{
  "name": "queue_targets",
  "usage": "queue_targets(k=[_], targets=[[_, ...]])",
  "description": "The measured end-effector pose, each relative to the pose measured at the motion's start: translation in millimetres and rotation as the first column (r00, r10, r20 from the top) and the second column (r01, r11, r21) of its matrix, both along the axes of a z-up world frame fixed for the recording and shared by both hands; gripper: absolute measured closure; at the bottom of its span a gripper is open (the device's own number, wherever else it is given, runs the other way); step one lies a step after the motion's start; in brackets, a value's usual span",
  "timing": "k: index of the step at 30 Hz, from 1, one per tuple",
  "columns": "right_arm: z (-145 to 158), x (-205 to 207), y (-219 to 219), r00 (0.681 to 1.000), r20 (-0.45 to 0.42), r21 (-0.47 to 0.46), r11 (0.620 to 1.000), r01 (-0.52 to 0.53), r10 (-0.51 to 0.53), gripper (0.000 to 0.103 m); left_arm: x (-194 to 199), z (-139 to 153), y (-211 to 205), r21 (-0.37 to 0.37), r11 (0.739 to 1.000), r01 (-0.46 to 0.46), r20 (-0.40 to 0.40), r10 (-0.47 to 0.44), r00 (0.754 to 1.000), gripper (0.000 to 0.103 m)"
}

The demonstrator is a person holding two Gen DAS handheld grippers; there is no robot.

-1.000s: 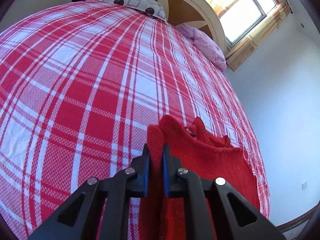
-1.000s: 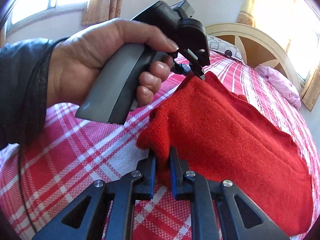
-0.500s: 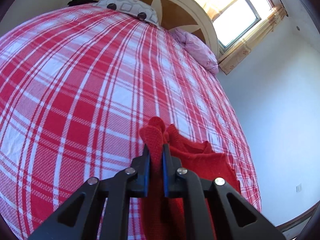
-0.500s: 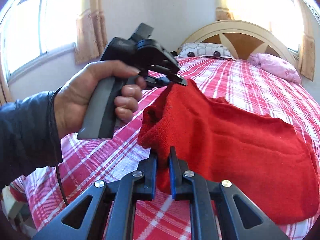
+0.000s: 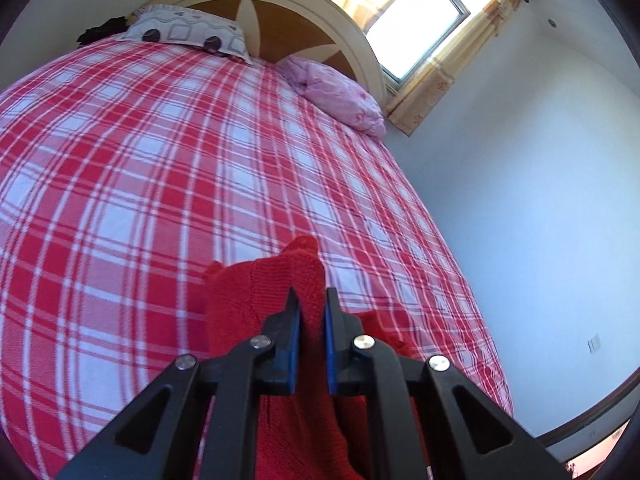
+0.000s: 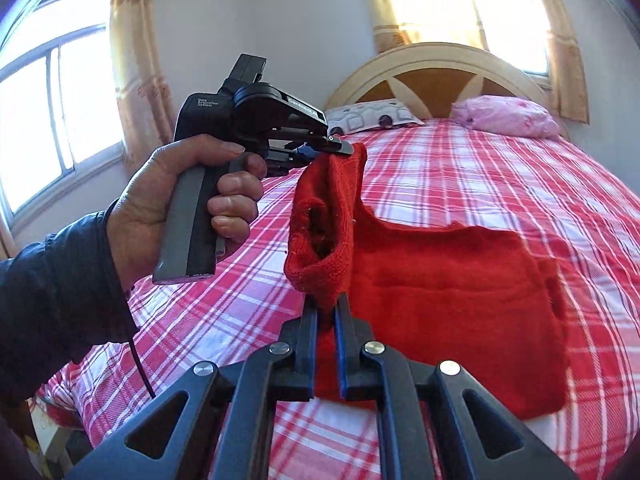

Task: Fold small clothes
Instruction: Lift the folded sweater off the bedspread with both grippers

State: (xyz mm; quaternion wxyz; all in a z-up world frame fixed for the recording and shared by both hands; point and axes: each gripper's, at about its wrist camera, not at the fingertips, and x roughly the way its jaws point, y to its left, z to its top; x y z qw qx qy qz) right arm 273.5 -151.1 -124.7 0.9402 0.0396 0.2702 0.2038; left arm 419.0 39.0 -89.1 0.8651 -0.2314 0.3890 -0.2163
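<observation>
A small red knitted garment (image 6: 452, 276) lies partly on the red-and-white plaid bed (image 6: 500, 176), with its near left edge lifted. My left gripper (image 5: 312, 300) is shut on a bunched edge of the garment (image 5: 272, 280). In the right wrist view the left gripper (image 6: 340, 150) holds the upper corner raised above the bed. My right gripper (image 6: 327, 304) is shut on the lower corner of the same edge. The lifted edge hangs folded between the two grippers; the rest of the garment rests flat to the right.
A patterned pillow (image 5: 188, 34) and a pink pillow (image 5: 336, 92) lie at the headboard (image 6: 436, 68). Windows with curtains are behind and to the left. A white wall (image 5: 540, 200) runs along the bed's right side. A cable hangs from the left hand (image 6: 140, 364).
Both grippers have lifted the garment's edge higher and tilted up, so more of the room shows. The garment's body has spread flatter to the right on the bed.
</observation>
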Motion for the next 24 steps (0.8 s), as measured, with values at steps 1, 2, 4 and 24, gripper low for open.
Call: queue_targets(k=[1,2,4,24], targets=[[0,0,-6,1.000,-0.006,0.014,1.000,0.009,-0.008,0.097,0,2,-9,0.003,1.000,0.013,0.003,-0.013,1.000,0.093],[-2,0,-14,1.000,-0.016,0.031,0.999,0.021,-0.020,0.097,1,2,-17,0.006,1.000,0.023,0.005,-0.023,1.000,0.093],[-3,-1,-29,0.999,-0.028,0.060,0.997,0.040,-0.039,0.097,1,4,-33,0.009,0.999,0.043,0.008,-0.043,0.999,0.093],[-40,-7,-155,0.956,-0.231,0.241,0.942,0.234,-0.179,0.097,13,-39,-181,0.082,0.969,0.235,-0.072,-0.229,0.971,0.093]])
